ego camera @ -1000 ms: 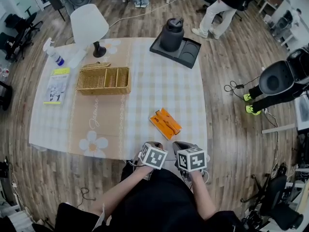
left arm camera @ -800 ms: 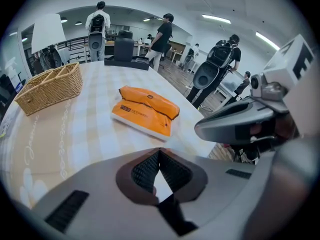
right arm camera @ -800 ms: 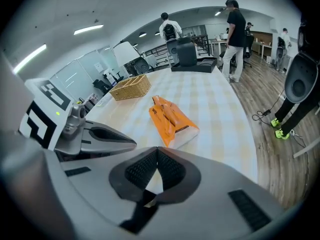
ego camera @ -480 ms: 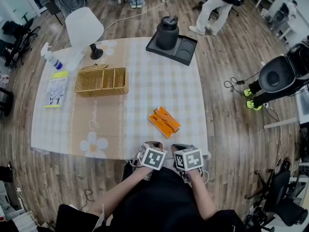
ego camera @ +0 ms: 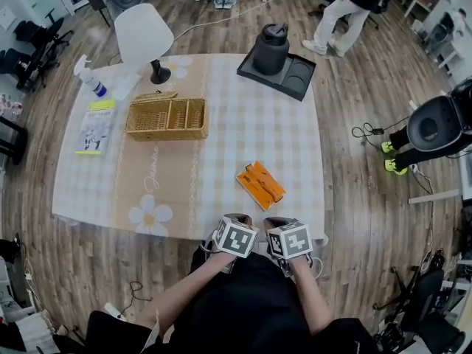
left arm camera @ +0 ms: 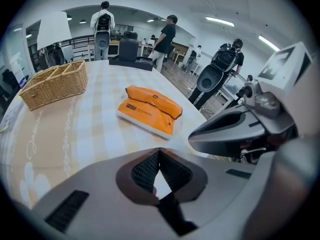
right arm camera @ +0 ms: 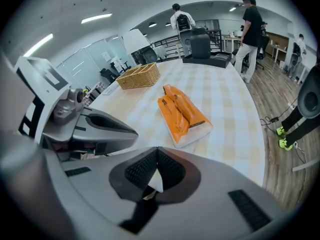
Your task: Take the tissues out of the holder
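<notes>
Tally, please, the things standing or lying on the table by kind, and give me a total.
Orange tissue pack: 1
Wicker basket: 1
White lamp: 1
Spray bottle: 1
Booklet: 1
Black tray: 1
Black jug: 1
Total: 7

place: open-plan office, possibly doubling as a lab | floor: wood planks (ego camera: 354, 87), loose cables (ego camera: 366, 131) | furniture: black office chairs (ego camera: 435, 124), cloth-covered table (ego camera: 243, 124) mid-room | ceiling: strip lights (right arm camera: 95, 18) | walls: glass partitions (right arm camera: 87, 59) | people (right arm camera: 250, 24): standing, some with backpacks
</notes>
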A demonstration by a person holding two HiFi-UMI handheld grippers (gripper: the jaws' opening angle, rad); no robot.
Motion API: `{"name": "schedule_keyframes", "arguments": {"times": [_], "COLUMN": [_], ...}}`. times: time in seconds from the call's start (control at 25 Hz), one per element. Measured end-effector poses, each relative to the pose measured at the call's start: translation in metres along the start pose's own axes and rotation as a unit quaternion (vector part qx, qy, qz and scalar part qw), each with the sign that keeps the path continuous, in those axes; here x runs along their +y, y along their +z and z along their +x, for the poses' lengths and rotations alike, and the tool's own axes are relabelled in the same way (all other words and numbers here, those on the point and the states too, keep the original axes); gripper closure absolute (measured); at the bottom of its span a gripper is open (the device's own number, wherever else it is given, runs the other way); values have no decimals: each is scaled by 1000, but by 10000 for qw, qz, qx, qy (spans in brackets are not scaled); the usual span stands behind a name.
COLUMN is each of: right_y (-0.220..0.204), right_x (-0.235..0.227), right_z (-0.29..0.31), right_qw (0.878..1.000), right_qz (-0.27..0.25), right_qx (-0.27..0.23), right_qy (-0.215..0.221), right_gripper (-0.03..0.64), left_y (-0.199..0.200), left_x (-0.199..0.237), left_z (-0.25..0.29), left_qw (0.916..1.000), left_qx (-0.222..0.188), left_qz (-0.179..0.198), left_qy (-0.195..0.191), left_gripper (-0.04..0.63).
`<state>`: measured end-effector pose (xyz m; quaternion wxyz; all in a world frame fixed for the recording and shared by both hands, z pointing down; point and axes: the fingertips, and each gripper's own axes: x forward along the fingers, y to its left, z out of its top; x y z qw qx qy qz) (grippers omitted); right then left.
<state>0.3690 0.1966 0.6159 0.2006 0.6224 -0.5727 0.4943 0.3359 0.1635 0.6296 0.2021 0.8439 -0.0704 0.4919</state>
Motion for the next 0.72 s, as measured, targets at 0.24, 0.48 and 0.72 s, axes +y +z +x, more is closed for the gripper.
{"name": "schedule_keyframes", "arguments": {"times": [0.24,0.48,0.72], "right_y": [1,0,-7], "right_x": [-2,-8,-11], "right_z": [0,-10,-13], "right_qw": [10000,9998,9999], "right_qz": [-44,-79,-38], "right_qx": [16,31,-20], "right_qy": [-47,-165,-156], "right_gripper": [604,603,603], "left_y": [3,13,13], "left_x": [-2,-14,-22], "left_z": [2,5,10], "left_qw": [10000,9997,9994], "left_qx": [2,-53,-72], "left_qz": [73,189,228], "left_qy": [-25,-149,-256], "left_gripper": [594,594,594]}}
